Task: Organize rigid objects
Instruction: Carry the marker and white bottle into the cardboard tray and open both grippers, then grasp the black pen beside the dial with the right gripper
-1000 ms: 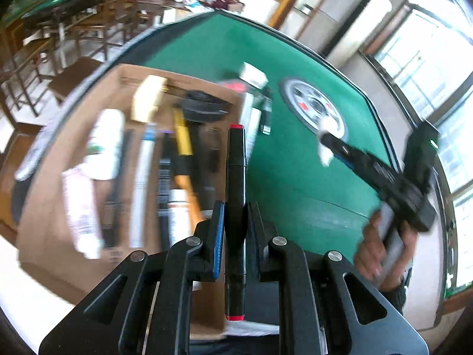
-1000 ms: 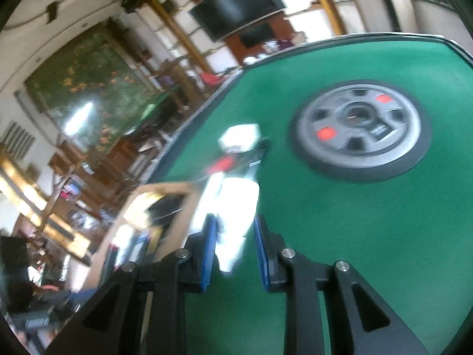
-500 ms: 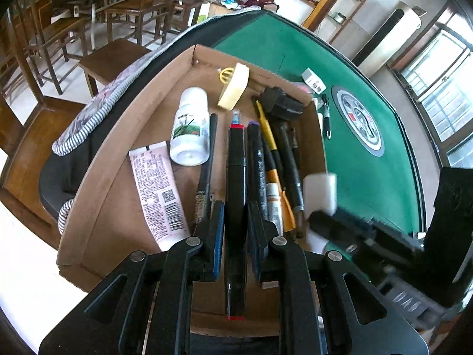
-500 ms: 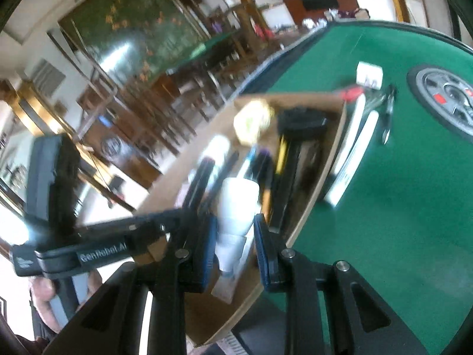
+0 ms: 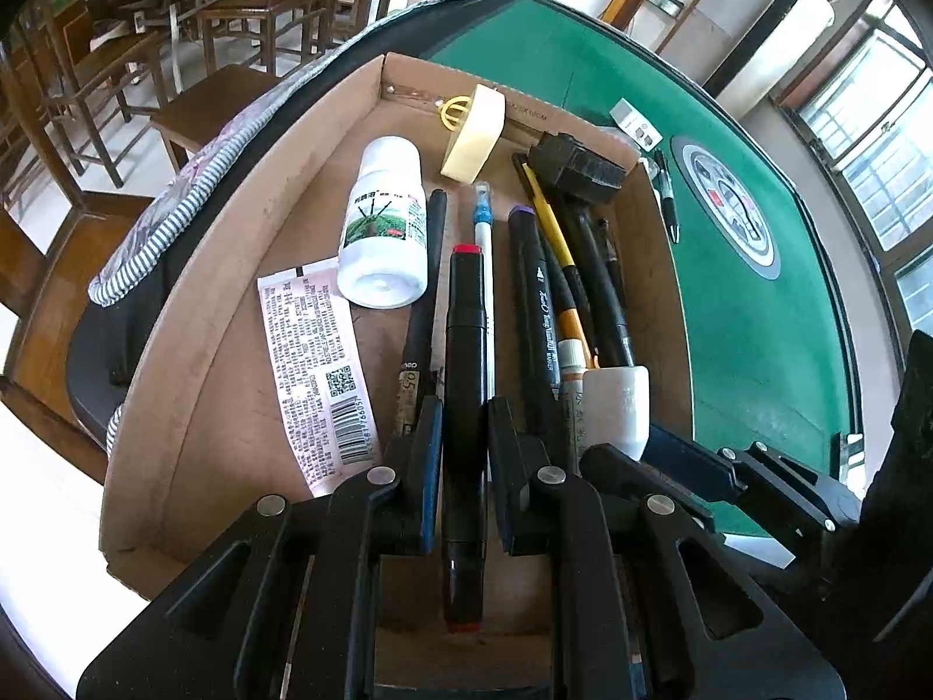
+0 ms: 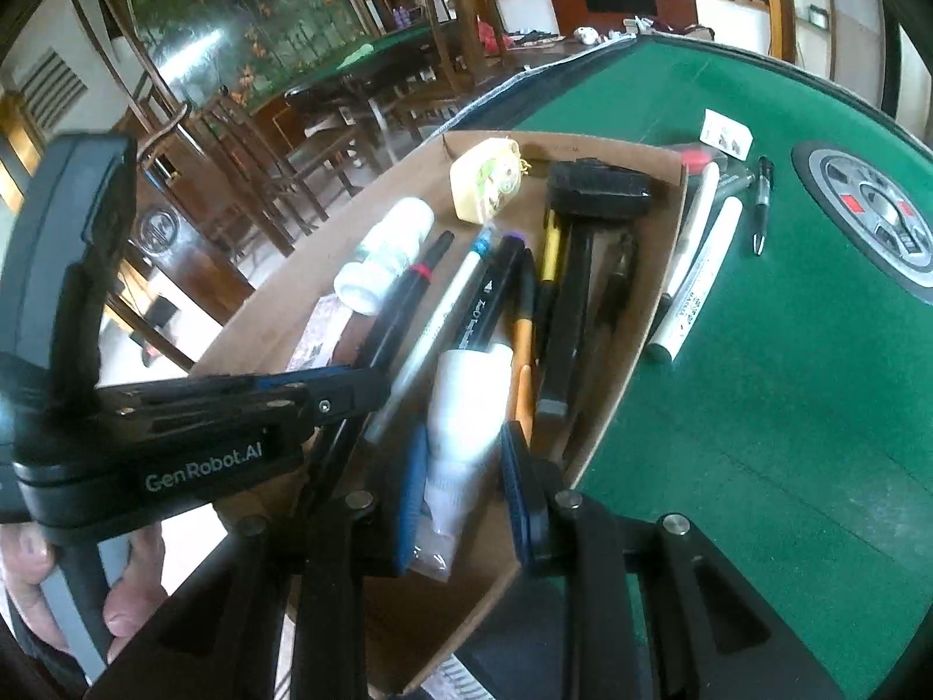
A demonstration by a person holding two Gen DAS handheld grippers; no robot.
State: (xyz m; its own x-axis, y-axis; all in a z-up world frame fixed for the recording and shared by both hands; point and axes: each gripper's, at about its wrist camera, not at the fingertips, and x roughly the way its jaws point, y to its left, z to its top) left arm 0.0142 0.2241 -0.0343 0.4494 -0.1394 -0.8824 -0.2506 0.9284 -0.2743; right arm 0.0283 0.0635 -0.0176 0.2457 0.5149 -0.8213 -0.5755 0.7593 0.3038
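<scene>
My left gripper [image 5: 463, 426] is low over the cardboard box [image 5: 192, 315], with a black marker with red ends [image 5: 465, 361] between its jaws; there is a slight gap each side. My right gripper [image 6: 460, 461], beside it over the box's near right part, has a white tube [image 6: 466, 402] between its jaws, also loosely; the tube also shows in the left wrist view [image 5: 617, 402]. The box holds several pens and markers, a white bottle [image 5: 385, 227], a cream tape measure [image 5: 473, 134], a black hammer [image 5: 577, 169] and a pink sachet [image 5: 315, 367].
The box sits at the left edge of a green table [image 6: 758, 408]. On the felt to its right lie white markers [image 6: 694, 286], a black pen [image 6: 761, 204], a small white card [image 6: 726, 134] and a round weight plate [image 6: 874, 210]. Chairs stand beyond the table's left edge.
Both grippers have swung from over the green felt to over the box and come down into it. Their jaws look slightly wider around the marker and the tube.
</scene>
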